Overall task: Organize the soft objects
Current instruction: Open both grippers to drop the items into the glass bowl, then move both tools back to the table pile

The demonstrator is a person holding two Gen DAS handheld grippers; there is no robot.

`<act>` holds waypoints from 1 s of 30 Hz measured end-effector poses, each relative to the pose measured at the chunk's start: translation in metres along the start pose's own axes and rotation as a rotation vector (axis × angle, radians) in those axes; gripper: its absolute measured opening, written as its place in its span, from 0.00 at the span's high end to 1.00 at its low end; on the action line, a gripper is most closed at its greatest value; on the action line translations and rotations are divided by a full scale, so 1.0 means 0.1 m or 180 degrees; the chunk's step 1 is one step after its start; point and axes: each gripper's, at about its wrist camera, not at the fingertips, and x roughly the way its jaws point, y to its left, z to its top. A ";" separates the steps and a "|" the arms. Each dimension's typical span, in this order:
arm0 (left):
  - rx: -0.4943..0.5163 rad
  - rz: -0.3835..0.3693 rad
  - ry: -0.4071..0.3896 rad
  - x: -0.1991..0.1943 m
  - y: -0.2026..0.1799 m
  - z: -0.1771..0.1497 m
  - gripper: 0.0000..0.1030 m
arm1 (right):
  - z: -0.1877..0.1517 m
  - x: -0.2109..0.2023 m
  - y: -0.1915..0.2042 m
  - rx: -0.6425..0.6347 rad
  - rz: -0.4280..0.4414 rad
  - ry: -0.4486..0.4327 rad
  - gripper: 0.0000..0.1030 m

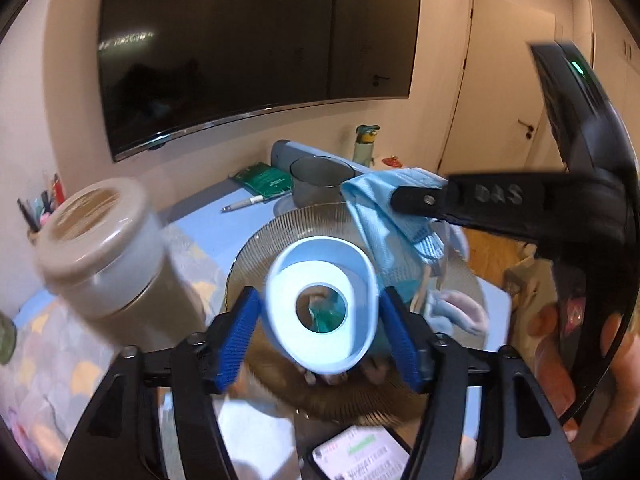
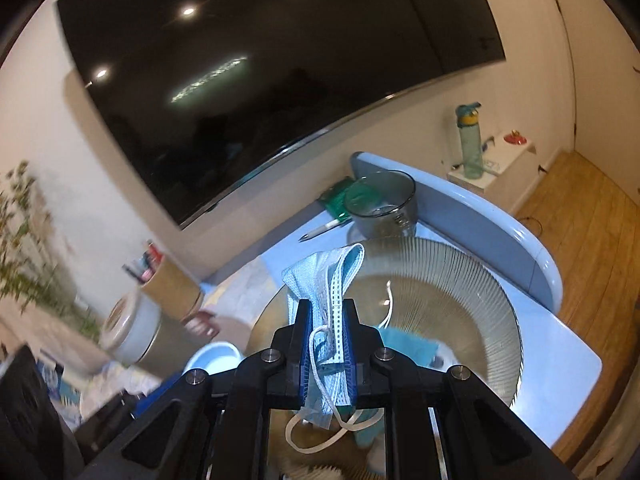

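Note:
My left gripper (image 1: 320, 300) hangs over a ribbed glass bowl (image 1: 276, 236) with a white and light-blue tape roll (image 1: 288, 300) tilted between its blue pads (image 1: 238, 336). The pads stand just off the roll's sides, so the jaws are open. My right gripper (image 2: 326, 312) is shut on a crumpled blue face mask (image 2: 320, 276), whose white ear loops dangle below the fingers. It holds the mask above the bowl (image 2: 460, 276). From the left wrist view the mask (image 1: 380, 208) hangs at the bowl's far right rim. Teal cloth (image 2: 404, 344) lies in the bowl.
A beige-lidded jar (image 1: 96, 236) stands close on the left. Behind the bowl are a glass mug (image 2: 380, 204), a pen (image 2: 320, 230) and a green packet (image 1: 264, 180). A phone (image 1: 360, 456) lies near the front. A pencil holder (image 2: 168, 280) and a wall screen (image 2: 260, 80) are at the back.

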 end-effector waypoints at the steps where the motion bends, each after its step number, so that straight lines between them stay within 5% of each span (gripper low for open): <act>1: 0.0055 0.0054 0.0009 0.06 -0.03 0.01 0.35 | 0.05 0.09 -0.03 0.0021 -0.0026 0.0041 0.79; 2: 0.0088 0.0072 0.0030 0.11 -0.05 0.01 0.35 | 0.09 0.16 -0.05 0.0037 -0.0047 0.0091 0.73; 4: 0.0134 0.0069 0.0066 0.16 -0.08 0.00 0.28 | 0.12 0.32 -0.13 0.0104 -0.0059 0.0232 0.44; 12: 0.0207 -0.0059 -0.0073 -0.30 -0.10 -0.12 0.28 | 0.01 0.17 -0.31 0.0198 -0.0069 0.0274 0.44; 19: -0.0010 -0.0107 -0.0320 -1.29 0.35 -0.29 0.28 | -0.28 -0.47 0.15 -0.0175 -0.0012 0.0116 0.44; 30: -0.0701 0.0612 -0.0414 -2.54 1.65 -0.98 0.25 | -1.10 -0.93 1.29 -0.0755 0.0754 0.0103 0.44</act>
